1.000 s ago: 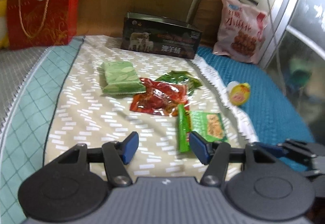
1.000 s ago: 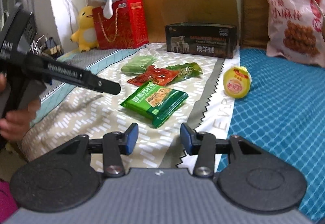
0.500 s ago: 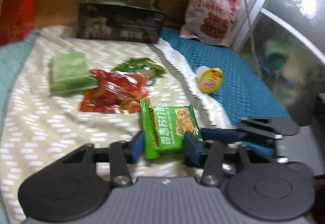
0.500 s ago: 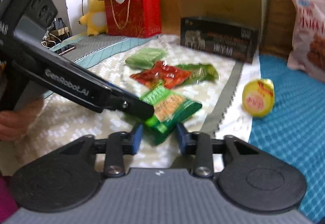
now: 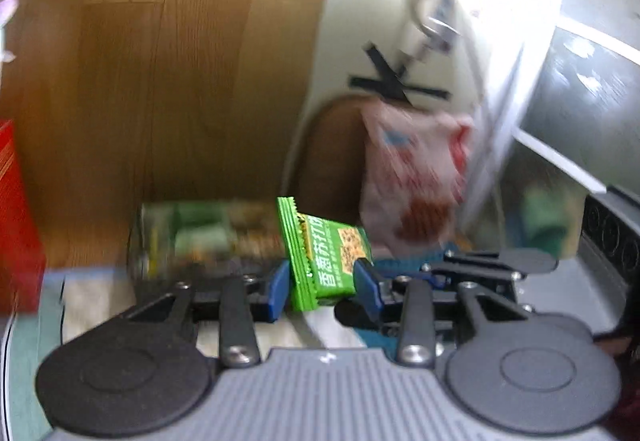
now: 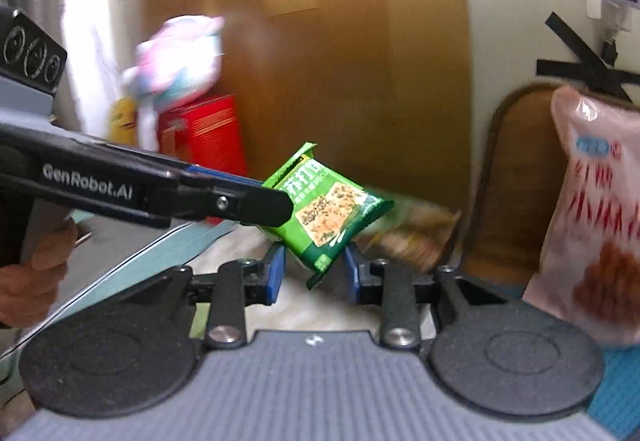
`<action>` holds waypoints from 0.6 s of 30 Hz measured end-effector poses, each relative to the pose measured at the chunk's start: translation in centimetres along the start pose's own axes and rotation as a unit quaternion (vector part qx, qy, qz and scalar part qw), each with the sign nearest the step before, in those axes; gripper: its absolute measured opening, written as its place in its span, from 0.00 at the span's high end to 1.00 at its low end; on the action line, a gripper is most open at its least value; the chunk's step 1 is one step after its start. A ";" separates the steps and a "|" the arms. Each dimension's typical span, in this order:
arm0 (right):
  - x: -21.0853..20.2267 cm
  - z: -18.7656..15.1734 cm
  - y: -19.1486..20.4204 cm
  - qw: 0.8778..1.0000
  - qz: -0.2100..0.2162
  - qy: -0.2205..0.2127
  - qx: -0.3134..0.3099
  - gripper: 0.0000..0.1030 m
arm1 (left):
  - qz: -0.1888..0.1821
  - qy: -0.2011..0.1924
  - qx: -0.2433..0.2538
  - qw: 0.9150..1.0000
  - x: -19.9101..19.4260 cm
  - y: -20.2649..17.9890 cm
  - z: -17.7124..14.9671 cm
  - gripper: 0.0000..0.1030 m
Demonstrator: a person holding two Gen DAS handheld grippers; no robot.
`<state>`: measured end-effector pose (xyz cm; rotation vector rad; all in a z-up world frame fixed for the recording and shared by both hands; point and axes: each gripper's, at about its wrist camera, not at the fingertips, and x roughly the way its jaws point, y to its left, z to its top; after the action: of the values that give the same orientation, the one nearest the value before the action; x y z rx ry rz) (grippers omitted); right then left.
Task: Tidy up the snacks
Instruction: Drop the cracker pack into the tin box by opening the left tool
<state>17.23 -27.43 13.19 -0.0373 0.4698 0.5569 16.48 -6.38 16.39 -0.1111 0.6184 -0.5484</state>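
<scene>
1 green cracker packet (image 5: 326,261), airborne above the bed (image 6: 224,253), pinched at both ends: left tongs (image 5: 322,287) and right tongs (image 6: 314,267), each just narrowed onto it. Dark tin box (image 5: 200,237) behind, blurred, contents unclear. Pink snack bag (image 6: 596,217) at right.

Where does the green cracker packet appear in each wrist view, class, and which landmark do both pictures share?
Left wrist view: green cracker packet low centre, between the left gripper pads.
Right wrist view: green cracker packet centre, above the right gripper, its corner between the pads.
Shared landmark: pink snack bag on the right.
</scene>
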 end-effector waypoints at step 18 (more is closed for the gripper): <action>-6.5 -7.1 -3.7 0.997 -0.019 -0.021 0.067 0.52 | 0.001 0.011 -0.076 0.997 4.7 3.9 -1.2 0.52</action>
<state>11.29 -34.93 9.41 0.0928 0.4628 0.4865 20.76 -5.40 11.90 -0.2471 0.6806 -0.5005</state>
